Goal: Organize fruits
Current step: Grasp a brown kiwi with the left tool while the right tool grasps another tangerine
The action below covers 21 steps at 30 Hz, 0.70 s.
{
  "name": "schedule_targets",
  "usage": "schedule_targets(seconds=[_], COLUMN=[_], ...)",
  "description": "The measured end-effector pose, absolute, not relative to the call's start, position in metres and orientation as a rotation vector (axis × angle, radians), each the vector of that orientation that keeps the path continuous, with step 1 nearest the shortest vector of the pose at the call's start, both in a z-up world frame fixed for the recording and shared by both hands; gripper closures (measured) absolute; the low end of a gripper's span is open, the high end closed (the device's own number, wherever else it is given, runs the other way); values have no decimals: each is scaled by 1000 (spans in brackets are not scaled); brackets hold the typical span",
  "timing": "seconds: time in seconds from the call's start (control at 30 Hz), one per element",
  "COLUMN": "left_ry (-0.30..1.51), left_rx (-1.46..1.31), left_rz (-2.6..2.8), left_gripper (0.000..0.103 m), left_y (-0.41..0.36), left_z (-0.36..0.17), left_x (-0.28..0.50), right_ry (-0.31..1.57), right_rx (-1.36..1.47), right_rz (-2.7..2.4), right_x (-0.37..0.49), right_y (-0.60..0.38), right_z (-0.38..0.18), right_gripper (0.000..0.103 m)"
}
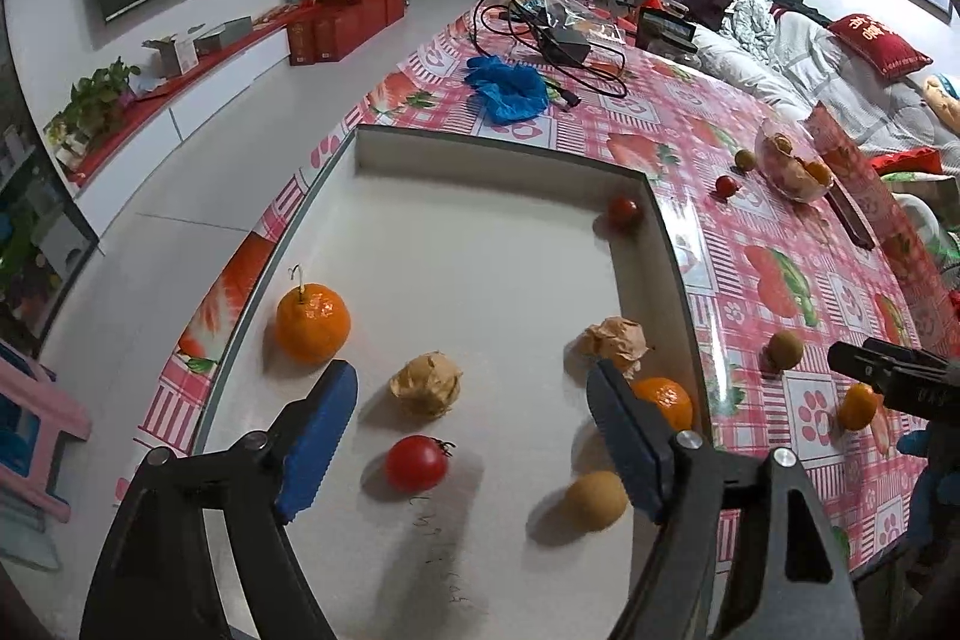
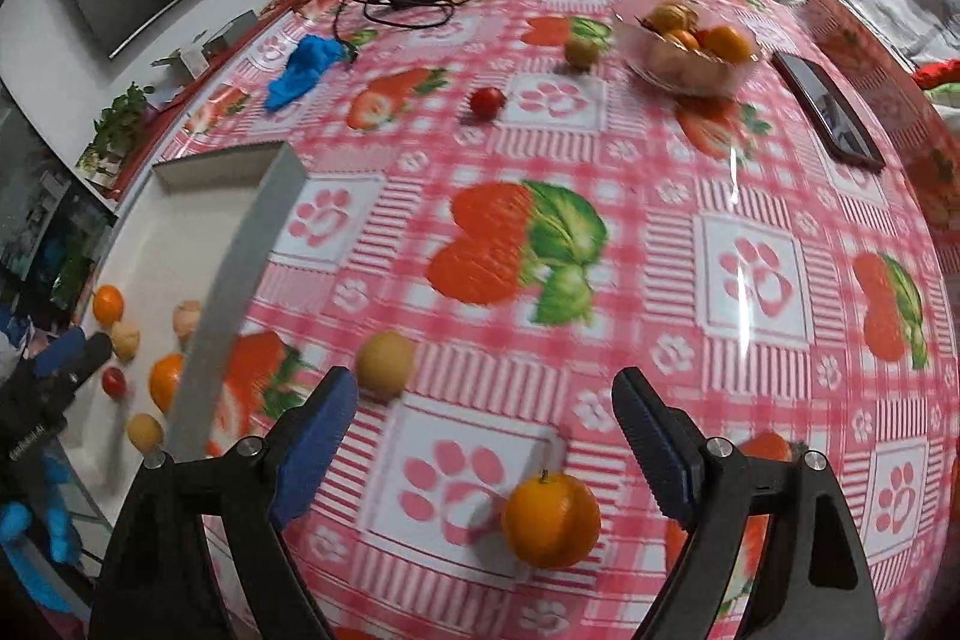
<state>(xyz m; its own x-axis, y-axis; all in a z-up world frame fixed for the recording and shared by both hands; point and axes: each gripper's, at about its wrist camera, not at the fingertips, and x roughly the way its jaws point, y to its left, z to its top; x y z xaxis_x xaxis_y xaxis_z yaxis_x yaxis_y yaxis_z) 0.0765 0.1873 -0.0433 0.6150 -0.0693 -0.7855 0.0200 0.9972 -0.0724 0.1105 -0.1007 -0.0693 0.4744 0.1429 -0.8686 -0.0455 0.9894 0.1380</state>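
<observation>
So quick rundown of where things sit:

left gripper: jaws spread wide, nothing between the pads, hanging over the white tray. A cherry tomato and a papery husked fruit lie right under the gap.

already in the tray: big stemmed orange, a second husked fruit, a small mandarin against the right wall, a tan round fruit, another tomato in the far corner.

right gripper: also wide open, empty, out over the strawberry tablecloth, pointing steeply down.

target, I'd guess: the loose orange on the cloth. It sits between the right gripper's fingers, nearer the right one and close in to the camera. It's round, so no long axis to worry about.

nearer hand: right, easily. Left is over the tray on the other side of the wall.

other strays: tan longan-looking fruit just off the left fingertip, plus a tomato and a greenish fruit farther out near the clear fruit bowl.

tray direction: left of the orange.
</observation>
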Motion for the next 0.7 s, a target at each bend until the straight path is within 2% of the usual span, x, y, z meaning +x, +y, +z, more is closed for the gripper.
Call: schedule_targets(seconds=[0.37,0.7], left_ry=[883,897], left_rx=[34,108], left_rz=[-136,-188], left_gripper=[21,21], left_y=[135,88], left_z=[-30,-27], left_x=[74,71], right_ry=[1063,997], right_rx=[103,41], right_rz=[39,74], right_x=[84,80], right_y=[-137,-127], right_z=[-89,-92], right_gripper=[15,17])
